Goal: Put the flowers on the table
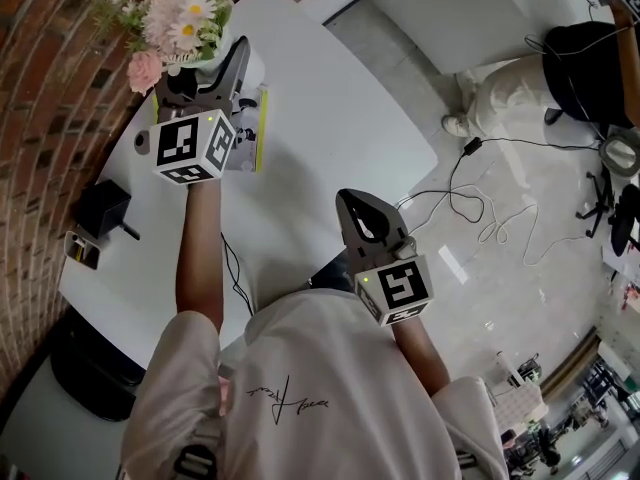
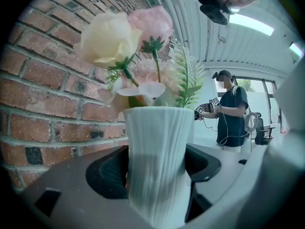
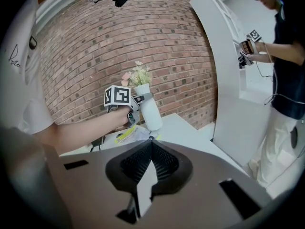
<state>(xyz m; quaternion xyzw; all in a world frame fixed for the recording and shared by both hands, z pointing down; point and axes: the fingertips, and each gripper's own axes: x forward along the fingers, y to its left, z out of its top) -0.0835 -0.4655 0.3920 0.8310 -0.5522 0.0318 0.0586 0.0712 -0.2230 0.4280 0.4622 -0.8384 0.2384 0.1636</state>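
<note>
A bunch of pink, cream and white flowers [image 1: 175,18] stands in a ribbed white vase [image 2: 159,166]. My left gripper [image 2: 157,173] is shut on the vase, one dark pad [image 2: 109,173] pressed to each side. In the right gripper view the vase [image 3: 151,113] stands upright over the far end of the white table [image 3: 190,132], near the brick wall; I cannot tell whether its base touches the top. My right gripper [image 1: 352,203] is shut with nothing in it, held over the table's near edge.
A yellow-green leaflet [image 1: 252,133] lies under the left gripper. A black device [image 1: 100,208] and a small box [image 1: 82,250] sit at the table's left end. Cables [image 1: 480,208] trail on the floor to the right. A person [image 2: 231,109] stands beyond.
</note>
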